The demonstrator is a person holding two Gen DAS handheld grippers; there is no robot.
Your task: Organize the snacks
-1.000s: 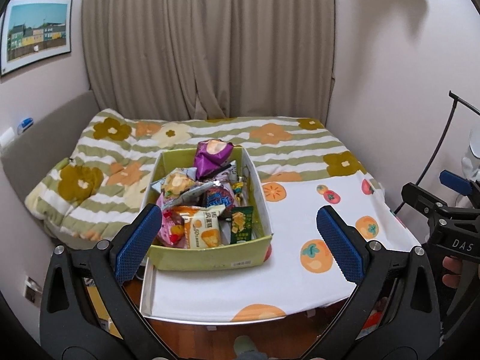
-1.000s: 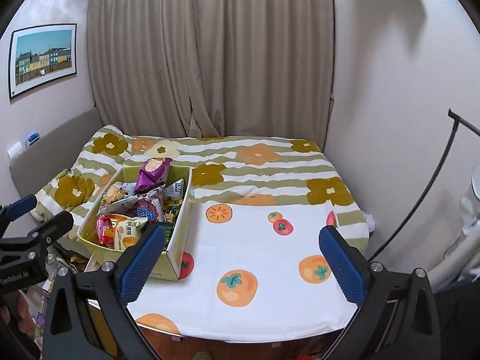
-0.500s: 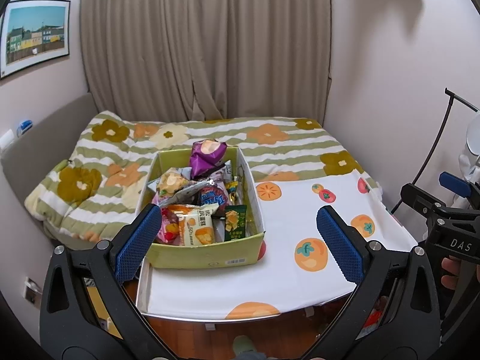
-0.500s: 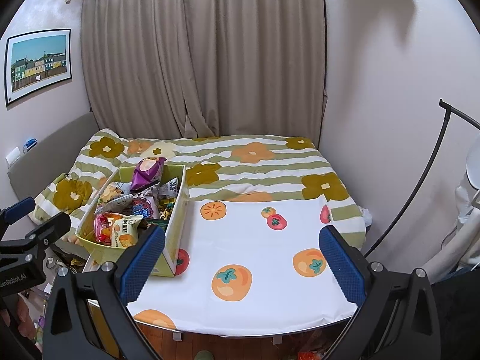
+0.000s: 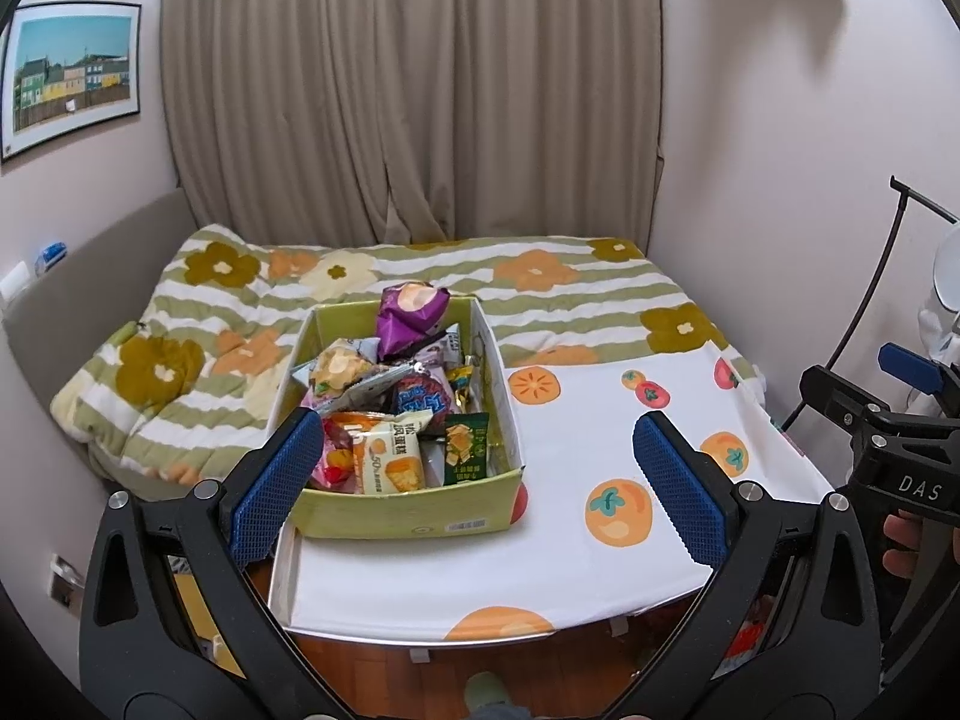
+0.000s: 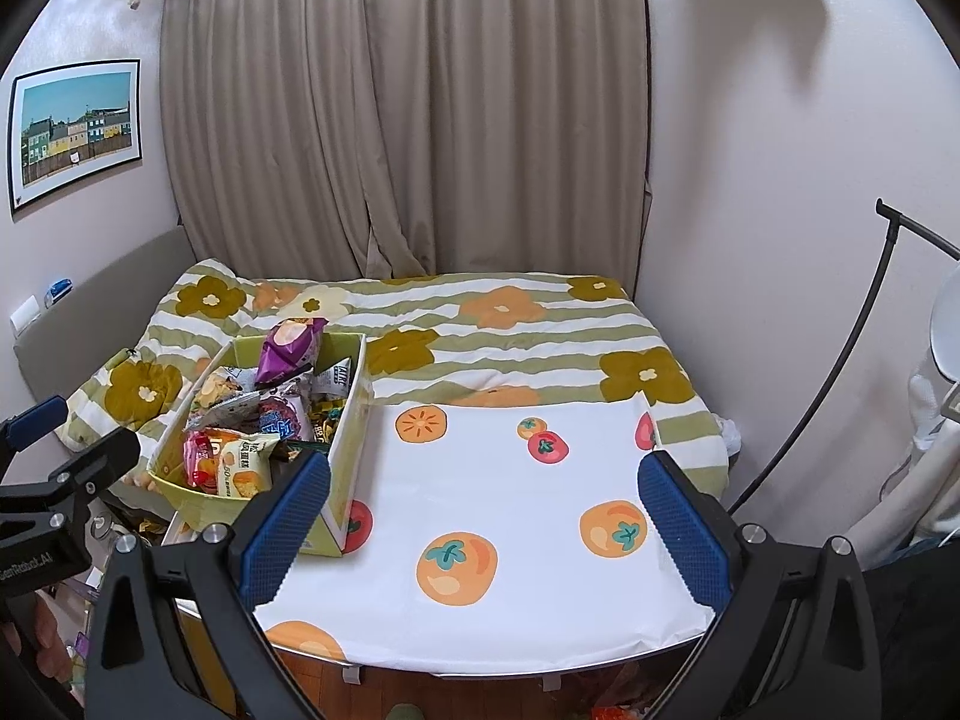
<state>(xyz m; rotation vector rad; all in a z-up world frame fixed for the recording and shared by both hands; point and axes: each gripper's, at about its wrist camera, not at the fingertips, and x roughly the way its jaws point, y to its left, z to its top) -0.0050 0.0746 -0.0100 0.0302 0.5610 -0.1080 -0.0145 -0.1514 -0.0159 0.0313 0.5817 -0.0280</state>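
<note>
Left wrist view: the left gripper (image 5: 480, 483) hangs short of the table, jaws spread wide, holding nothing. The green snack box (image 5: 408, 513), packed with mixed packets, sits on the table's near left corner. Right wrist view: the right gripper (image 6: 486, 528) is likewise spread and empty; right of the snack box (image 6: 336, 480), the persimmon-print tablecloth (image 6: 510, 510) lies bare to its edges.

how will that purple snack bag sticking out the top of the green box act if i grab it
The purple snack bag looks puffed and creased, so it is probably light and will crumple rather than resist the fingers. Its film looks glossy, so it may slip in a shallow pinch. It sits loose atop the pile in the green box, so it should lift free, perhaps nudging neighbouring packets.
</note>
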